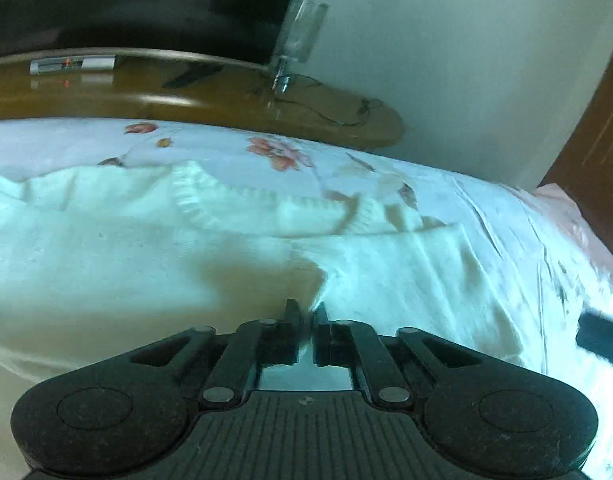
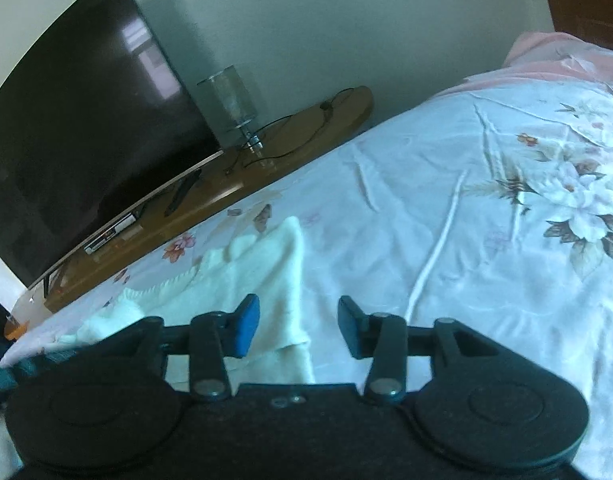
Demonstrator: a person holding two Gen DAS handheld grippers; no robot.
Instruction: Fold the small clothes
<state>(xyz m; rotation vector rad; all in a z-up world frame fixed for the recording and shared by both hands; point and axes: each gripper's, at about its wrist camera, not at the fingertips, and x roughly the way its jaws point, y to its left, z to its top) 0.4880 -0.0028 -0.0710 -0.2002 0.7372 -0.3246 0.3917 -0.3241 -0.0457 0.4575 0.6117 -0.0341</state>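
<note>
Left wrist view: a soft white knit sweater [image 1: 146, 232] with ribbed edging lies spread on the floral bedsheet [image 1: 290, 156], its fabric rising in a fold that the left gripper [image 1: 306, 312] pinches between nearly closed black fingers, low over the cloth. Right wrist view shows the right gripper [image 2: 298, 320] released, blue-padded fingers wide apart, hovering over the sweater's edge [image 2: 282, 280]. Behind stand a glossy wooden shelf [image 2: 306, 128], dark television [image 2: 78, 120] and glass lamp [image 2: 230, 100].

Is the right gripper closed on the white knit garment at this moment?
No, the right gripper stands open, its fingers wide apart above the white knit garment.
</note>
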